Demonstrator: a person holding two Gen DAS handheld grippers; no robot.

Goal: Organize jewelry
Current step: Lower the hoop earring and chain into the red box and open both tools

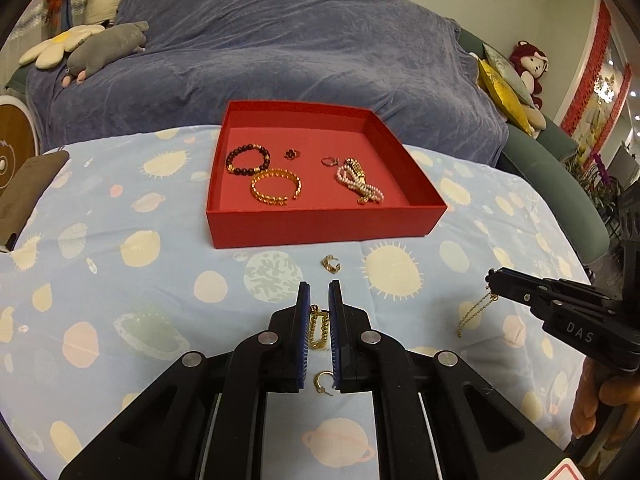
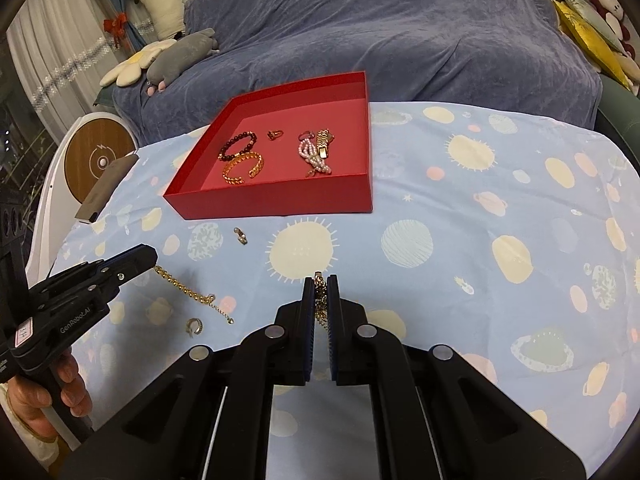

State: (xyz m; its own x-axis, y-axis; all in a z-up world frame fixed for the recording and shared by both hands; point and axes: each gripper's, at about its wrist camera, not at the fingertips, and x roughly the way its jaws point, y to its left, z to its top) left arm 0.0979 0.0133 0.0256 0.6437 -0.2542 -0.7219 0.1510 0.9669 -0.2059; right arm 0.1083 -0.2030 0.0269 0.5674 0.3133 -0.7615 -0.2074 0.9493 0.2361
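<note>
Nearest me: small gold hoop earring (image 1: 322, 384) on the cloth, under my left gripper (image 1: 318, 292).
Left jaws: clamped on a gold chain bracelet (image 1: 319, 330), which hangs off the cloth.
Right gripper (image 2: 320, 285): jaws pinched on a thin gold chain (image 2: 320, 300), hanging from the tips.
Loose: another gold earring (image 1: 330, 264) lies just before the box.
Red box (image 1: 320, 224): beaded bracelet (image 1: 247, 158), gold bangle (image 1: 276, 186), pearl strand (image 1: 359, 186) inside.
Table: planet-print cloth (image 1: 120, 264).

Home living room, blue-covered sofa (image 1: 280, 52), plush toys (image 1: 528, 68), curtains (image 2: 44, 52)
</note>
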